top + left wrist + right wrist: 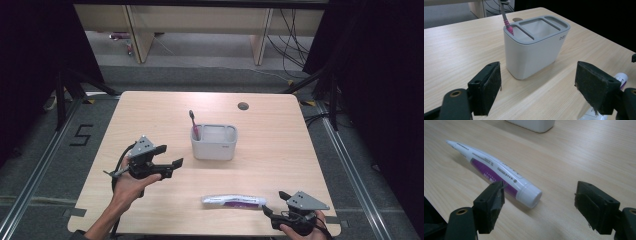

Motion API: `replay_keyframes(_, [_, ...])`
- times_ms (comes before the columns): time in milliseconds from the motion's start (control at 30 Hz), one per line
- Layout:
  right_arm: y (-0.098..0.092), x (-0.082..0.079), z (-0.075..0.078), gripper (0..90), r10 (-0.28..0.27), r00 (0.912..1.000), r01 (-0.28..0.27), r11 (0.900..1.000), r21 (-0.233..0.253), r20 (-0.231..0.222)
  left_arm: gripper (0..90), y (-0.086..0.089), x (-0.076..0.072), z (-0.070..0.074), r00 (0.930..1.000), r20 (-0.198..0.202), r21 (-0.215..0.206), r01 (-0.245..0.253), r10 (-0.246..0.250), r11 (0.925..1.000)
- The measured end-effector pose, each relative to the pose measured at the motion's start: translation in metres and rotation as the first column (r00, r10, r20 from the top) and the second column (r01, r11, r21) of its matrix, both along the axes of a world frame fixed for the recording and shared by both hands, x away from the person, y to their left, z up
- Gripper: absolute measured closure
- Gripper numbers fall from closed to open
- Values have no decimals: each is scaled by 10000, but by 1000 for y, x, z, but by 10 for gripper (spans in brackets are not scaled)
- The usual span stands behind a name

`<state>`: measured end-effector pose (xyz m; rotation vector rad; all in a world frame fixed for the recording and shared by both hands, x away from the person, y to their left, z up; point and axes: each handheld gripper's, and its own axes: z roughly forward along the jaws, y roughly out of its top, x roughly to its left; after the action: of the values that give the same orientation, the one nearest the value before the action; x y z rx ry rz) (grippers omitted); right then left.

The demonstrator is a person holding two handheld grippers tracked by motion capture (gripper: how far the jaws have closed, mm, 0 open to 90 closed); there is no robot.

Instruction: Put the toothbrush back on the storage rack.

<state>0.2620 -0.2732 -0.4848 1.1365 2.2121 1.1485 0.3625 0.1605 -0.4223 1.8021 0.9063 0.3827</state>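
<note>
High view: wooden table (150,110), light grain, w/ a round cable hole (243,106) near the far edge. Dark curtains either side, grey floor beyond.

White holder (214,142) sat about mid-table, grey rim, divided into compartments. Left gripper view showed three: a narrow one at each end, wide one between. Pink-handled toothbrush (193,125) stood in the end compartment on the holder's left as seen from above, leaning slightly, brush end up.

Left gripper (170,156) was held above the table on the person's left side, near the holder but apart from it, jaws pointing toward it. Left gripper view: both pads wide apart, nothing between them, holder (534,47) straight ahead in the gap but well beyond the tips. Toothbrush (507,23) seen at the holder's near-left corner there. Left hand (131,182) wrapped around the grip, forearm coming in from the bottom edge.

Right gripper (275,204) was low at the near-right corner of the table, grey plate on top, jaws pointing left toward the toothpaste tube (234,201). Jaws spread wide, holding nothing.

Toothpaste tube: white w/ purple panel, lay flat near the front edge, between the two hands, closer to the right one. Right gripper view: tube (494,171) lay at an angle, white cap end nearest the gripper, just beside the left-hand jaw in that view; couldn't tell if cap and jaw touched. Crimped end pointed away.
</note>
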Motion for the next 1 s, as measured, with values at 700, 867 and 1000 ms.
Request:
replay_keyframes(700, [1, -1, 0, 245, -10, 10000, 10, 10000, -37, 59, 172, 10, -25, -31, 9981, -350, 505, 516, -498, 9974])
replay_keyframes(867, [1, -1, 0, 245, -15, 10000, 15, 10000, -30, 28, 171, 19, -29, -38, 9976, -487, 449, 521, -499, 9976])
replay_keyframes(1000, [2, -1, 0, 245, -31, 9999, 32, 10000, 76, -127, 167, 27, -34, -42, 9978, -519, 412, 430, -408, 9982])
